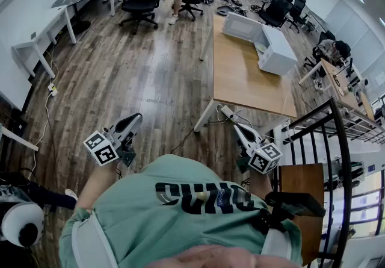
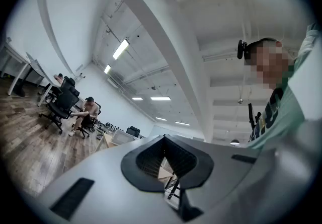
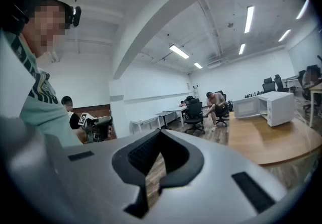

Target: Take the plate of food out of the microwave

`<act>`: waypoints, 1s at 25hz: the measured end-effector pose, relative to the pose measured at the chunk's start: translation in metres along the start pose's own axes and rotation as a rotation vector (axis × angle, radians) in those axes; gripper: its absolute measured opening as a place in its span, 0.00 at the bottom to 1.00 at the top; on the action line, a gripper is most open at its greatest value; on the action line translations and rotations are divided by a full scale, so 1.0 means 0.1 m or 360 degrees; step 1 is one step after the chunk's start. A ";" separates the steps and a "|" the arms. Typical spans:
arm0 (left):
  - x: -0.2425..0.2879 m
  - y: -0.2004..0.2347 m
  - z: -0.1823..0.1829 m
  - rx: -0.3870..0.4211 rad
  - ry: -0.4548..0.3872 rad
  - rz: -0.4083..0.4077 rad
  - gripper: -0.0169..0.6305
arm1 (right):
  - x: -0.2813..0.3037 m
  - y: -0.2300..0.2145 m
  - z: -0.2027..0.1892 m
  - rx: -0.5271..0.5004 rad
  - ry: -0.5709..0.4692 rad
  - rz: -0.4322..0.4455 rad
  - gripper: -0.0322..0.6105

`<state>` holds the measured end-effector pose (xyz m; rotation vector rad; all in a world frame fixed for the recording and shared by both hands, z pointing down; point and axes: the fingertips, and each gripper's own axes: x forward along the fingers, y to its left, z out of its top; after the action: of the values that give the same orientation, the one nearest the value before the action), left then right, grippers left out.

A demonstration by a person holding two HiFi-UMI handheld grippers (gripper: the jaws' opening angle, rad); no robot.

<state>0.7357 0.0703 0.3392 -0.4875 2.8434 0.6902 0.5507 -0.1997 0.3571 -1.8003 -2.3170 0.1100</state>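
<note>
Hard to make out the plate of food: at best a pale smudge inside the microwave, too small to call. Cut off along the bottom edge: green shirt of the person holding the rig. Low at the left, left gripper, clamped shut tip to tip, gripping nothing, poised over the wood floor. Over to the right, right gripper, likewise closed and empty, just short of the wooden table. Further right, well ahead, on that table's right edge: the white oven itself, long side running along the table's length, door swung wide, open mouth facing left across the tabletop.
</note>
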 end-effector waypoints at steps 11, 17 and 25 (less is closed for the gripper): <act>0.04 0.00 -0.03 -0.0006 0.0009 -0.0013 0.03 | 0.04 -0.01 0.00 -0.0011 0.0005 0.0017 0.06; -0.01 0.00 0.01 -0.0004 0.0013 -0.0020 0.03 | 0.09 0.04 -0.01 -0.0005 0.0001 0.0028 0.06; -0.15 0.05 0.04 -0.0008 0.0022 -0.0031 0.03 | 0.15 0.16 -0.02 -0.0003 -0.0022 0.0016 0.06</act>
<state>0.7485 0.0809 0.3411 -0.5221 2.8464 0.6932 0.5628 -0.1810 0.3583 -1.8183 -2.3182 0.1228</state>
